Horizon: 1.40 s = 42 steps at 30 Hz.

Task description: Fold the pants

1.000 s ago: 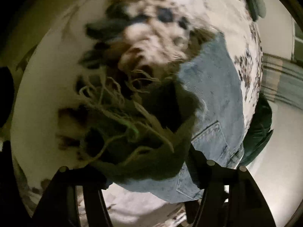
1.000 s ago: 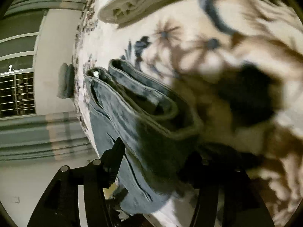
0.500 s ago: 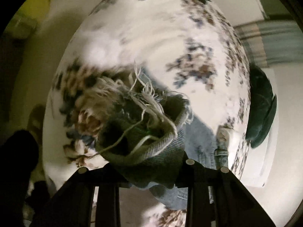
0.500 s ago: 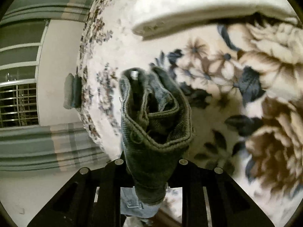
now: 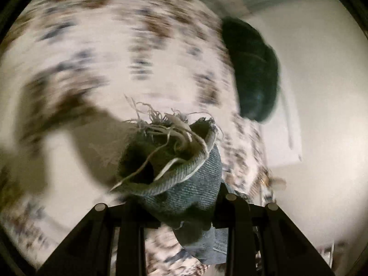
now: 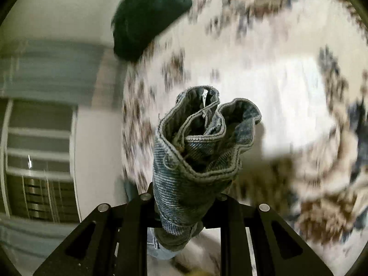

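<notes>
The pants are blue denim jeans. My left gripper (image 5: 179, 209) is shut on the frayed leg hem of the jeans (image 5: 184, 179), whose loose white threads stick up in front of the camera. My right gripper (image 6: 184, 207) is shut on the bunched waistband of the jeans (image 6: 197, 156), which stands up in folds between the fingers. Both ends are held up above a bed with a floral bedspread (image 5: 115, 53). The rest of the jeans hangs below, mostly hidden.
A dark green cushion (image 5: 253, 69) lies at the edge of the bed, also in the right wrist view (image 6: 149, 16). A white wall and floor lie beyond the bed edge. A barred window and curtain (image 6: 34, 149) are at the left. Both views are motion-blurred.
Both grippers have lifted the jeans off the bed and swung with them. The denim that lay spread on the bedspread now hangs bunched in the grippers, and the background has rotated.
</notes>
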Each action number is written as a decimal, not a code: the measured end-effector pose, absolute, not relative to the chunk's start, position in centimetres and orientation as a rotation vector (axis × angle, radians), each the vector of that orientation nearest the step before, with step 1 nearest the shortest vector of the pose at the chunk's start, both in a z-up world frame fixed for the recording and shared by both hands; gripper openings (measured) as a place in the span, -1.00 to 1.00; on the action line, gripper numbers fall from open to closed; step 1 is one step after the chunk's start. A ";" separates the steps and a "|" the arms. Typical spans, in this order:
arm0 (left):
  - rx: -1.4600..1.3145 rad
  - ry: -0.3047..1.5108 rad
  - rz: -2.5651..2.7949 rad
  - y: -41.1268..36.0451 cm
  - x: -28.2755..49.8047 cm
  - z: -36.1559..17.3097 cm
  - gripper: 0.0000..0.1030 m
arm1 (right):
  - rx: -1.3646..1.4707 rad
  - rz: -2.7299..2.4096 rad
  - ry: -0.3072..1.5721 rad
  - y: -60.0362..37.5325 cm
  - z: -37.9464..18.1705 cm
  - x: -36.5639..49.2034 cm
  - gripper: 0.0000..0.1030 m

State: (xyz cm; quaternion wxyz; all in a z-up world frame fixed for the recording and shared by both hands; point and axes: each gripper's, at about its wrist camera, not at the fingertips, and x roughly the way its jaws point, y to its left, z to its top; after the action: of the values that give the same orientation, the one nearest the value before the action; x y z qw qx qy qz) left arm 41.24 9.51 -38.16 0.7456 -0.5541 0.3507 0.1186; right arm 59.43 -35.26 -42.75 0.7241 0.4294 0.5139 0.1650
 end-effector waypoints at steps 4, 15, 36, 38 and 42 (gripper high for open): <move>-1.076 0.819 0.086 8.0 52.1 -39.7 -0.50 | 0.991 0.268 0.995 -38.8 -43.1 63.0 -0.57; -0.897 1.145 -0.025 5.3 57.6 -57.9 -0.49 | 1.149 0.044 1.022 -42.3 -61.6 58.8 -0.57; -0.414 1.244 -0.001 5.0 55.6 -51.3 0.78 | 0.554 -0.196 1.220 -39.9 -56.0 55.4 0.25; -0.285 1.224 0.036 4.1 55.1 -50.2 0.80 | 0.421 -0.216 1.224 -37.9 -54.4 55.2 0.70; -0.092 1.185 0.047 1.9 53.9 -47.8 0.81 | 0.219 -0.261 1.203 -34.5 -51.5 54.5 0.94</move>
State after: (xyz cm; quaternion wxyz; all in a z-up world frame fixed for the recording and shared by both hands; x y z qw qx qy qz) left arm 53.94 1.88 -47.82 0.8284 -0.0434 0.5581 0.0219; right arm 54.47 -34.54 -51.50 0.8110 0.1025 0.5629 -0.1221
